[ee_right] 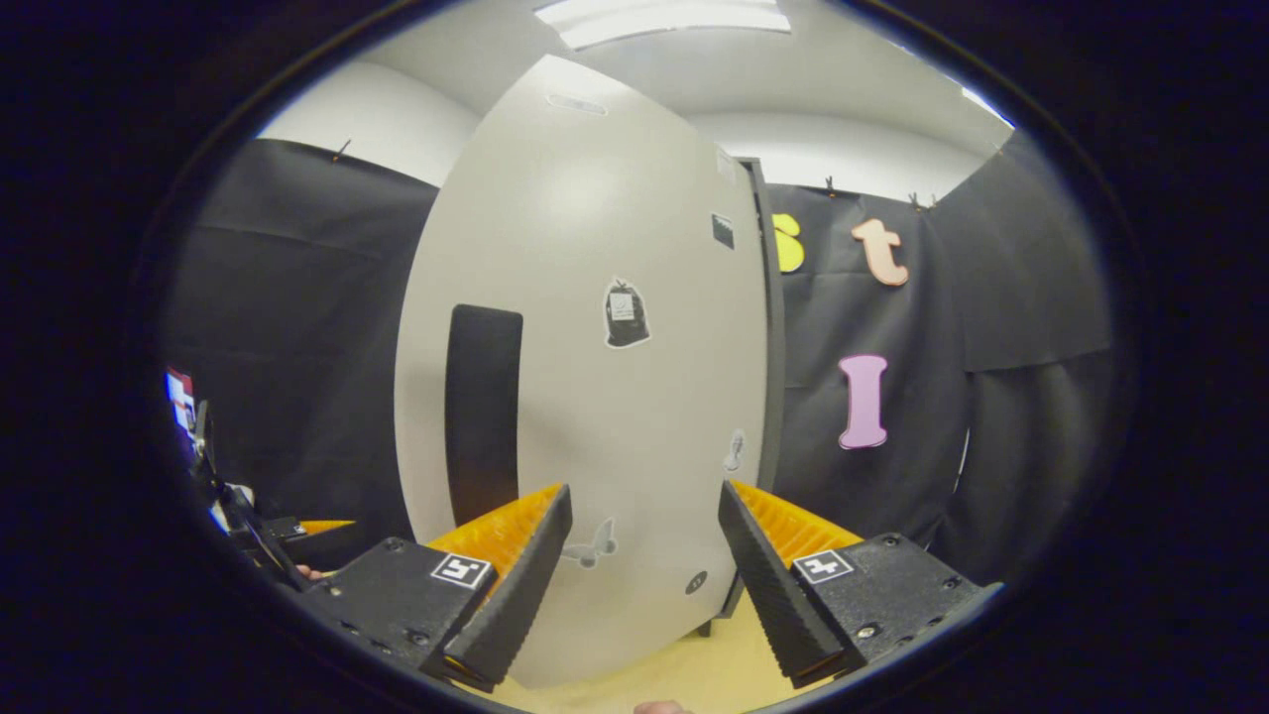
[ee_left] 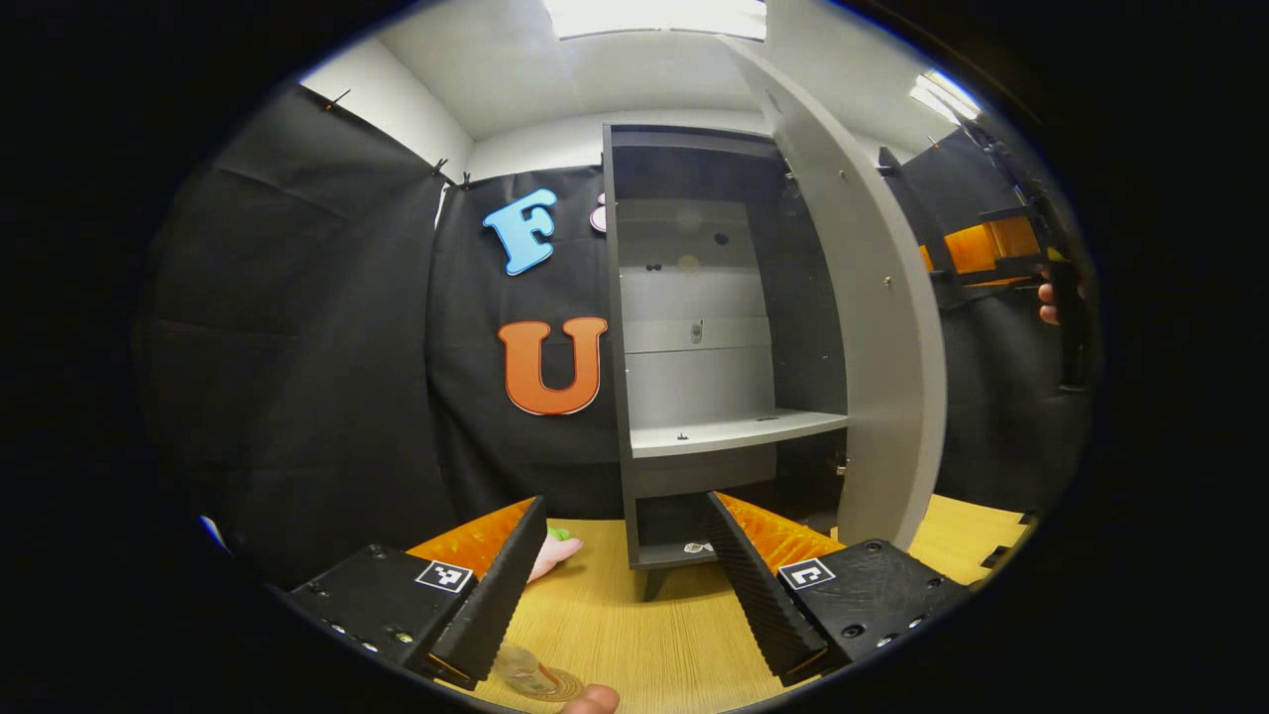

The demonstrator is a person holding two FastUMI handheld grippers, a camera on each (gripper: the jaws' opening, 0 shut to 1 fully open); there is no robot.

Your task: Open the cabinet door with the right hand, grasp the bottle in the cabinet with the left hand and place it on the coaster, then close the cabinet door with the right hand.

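The bottle [ee_left: 525, 674] already stands on the coaster [ee_left: 560, 684] at the near edge of the table [ee_left: 644, 635], just below the left gripper [ee_left: 615, 585], whose fingers are spread and empty. The cabinet door [ee_right: 595, 377] hangs open straight ahead of the right gripper [ee_right: 644, 565], released too, its upright handle [ee_right: 483, 412] up and to the left, so that hand seems the nearer one for closing.

Light wood-grain tabletop [ee_left: 634, 635], lower frame: grey open cabinet [ee_left: 694, 327] centre; clear bottle [ee_left: 520, 669] on round coaster [ee_left: 560, 684], bottom edge.
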